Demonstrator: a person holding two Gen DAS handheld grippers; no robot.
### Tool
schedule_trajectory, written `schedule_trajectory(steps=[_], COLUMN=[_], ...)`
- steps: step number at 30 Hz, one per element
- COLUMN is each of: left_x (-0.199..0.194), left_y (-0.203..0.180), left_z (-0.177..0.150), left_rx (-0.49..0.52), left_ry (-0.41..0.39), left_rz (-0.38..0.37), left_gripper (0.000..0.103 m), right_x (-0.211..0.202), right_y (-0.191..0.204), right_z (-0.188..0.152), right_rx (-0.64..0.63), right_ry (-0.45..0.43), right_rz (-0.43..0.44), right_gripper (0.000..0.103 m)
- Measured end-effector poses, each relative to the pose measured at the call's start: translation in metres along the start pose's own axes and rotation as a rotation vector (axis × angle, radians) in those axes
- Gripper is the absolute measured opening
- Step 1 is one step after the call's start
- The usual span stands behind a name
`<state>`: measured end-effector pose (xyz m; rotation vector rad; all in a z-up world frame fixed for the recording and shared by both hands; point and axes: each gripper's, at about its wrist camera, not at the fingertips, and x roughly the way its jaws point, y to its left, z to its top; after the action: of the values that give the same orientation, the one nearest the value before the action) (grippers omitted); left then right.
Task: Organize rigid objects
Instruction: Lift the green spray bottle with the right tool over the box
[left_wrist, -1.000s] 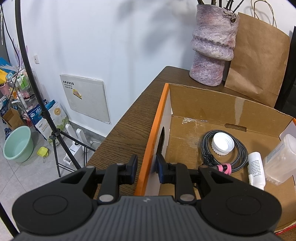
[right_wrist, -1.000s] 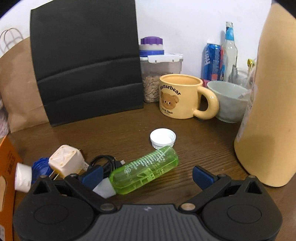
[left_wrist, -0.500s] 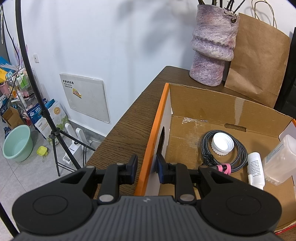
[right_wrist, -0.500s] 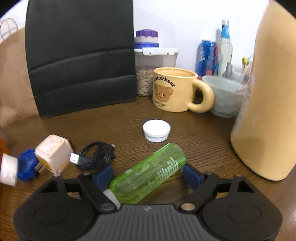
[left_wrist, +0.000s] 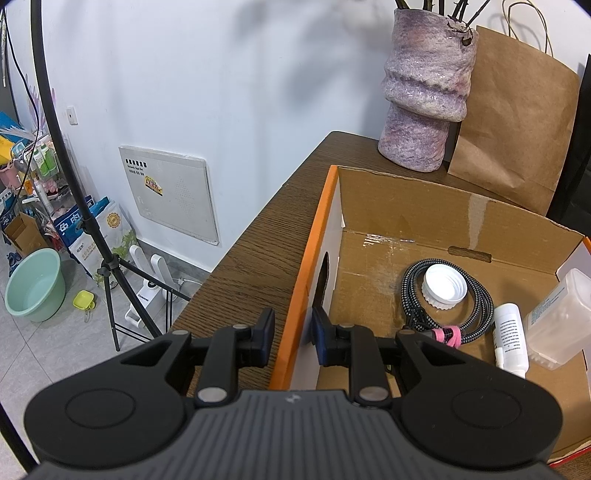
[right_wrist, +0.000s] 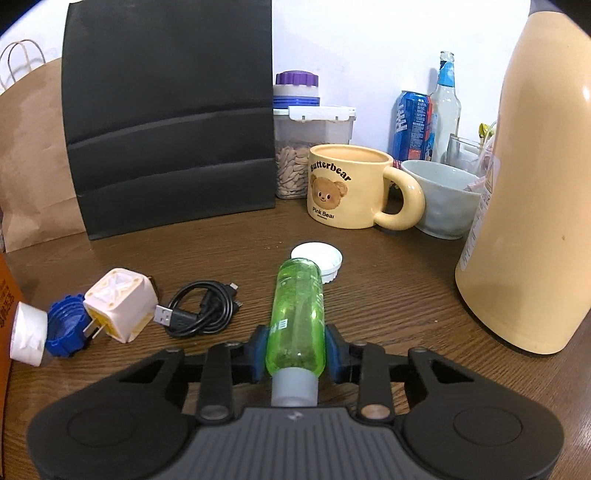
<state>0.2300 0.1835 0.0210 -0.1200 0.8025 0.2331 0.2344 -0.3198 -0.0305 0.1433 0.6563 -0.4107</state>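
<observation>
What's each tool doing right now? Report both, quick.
Left tool: shut on the cardboard box wall.
Right tool: jaws closing, pads already against the green bottle.

Both views look forward and steeply down from just behind their own tool, close over the wooden counter (right_wrist: 229, 240).

The left wrist camera sits behind the left tool (left_wrist: 292, 334) at the counter's edge, facing along the orange side wall of the cardboard box (left_wrist: 406, 206), with the white wall and the floor to its left and the box's inside to its right.

The right wrist camera sits behind the right tool (right_wrist: 295, 350) and faces the wall across the counter.

The two views share the brown paper bag (left_wrist: 517, 122) and the black panel (right_wrist: 170, 122) beside it, standing at the back.
</observation>
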Motion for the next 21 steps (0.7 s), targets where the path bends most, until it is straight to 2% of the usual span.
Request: schedule_trajectory(steps=[9,21], left_x=[0.0,0.0], left_y=[0.0,0.0], left_z=[0.0,0.0], left_rx=[0.0,0.0], left_ry=[0.0,0.001], left_rz=[-0.001,-0.001], left_gripper=[0.023,0.023], right_x=[-0.011,-0.051], right_y=[0.003,0.03], right_z=[0.002,0.012], right_rx=[-0.001,-0.065], right_ry=[-0.033,-0.113], right_rz=[0.026,0.128], right_gripper=[0.03,0.03])
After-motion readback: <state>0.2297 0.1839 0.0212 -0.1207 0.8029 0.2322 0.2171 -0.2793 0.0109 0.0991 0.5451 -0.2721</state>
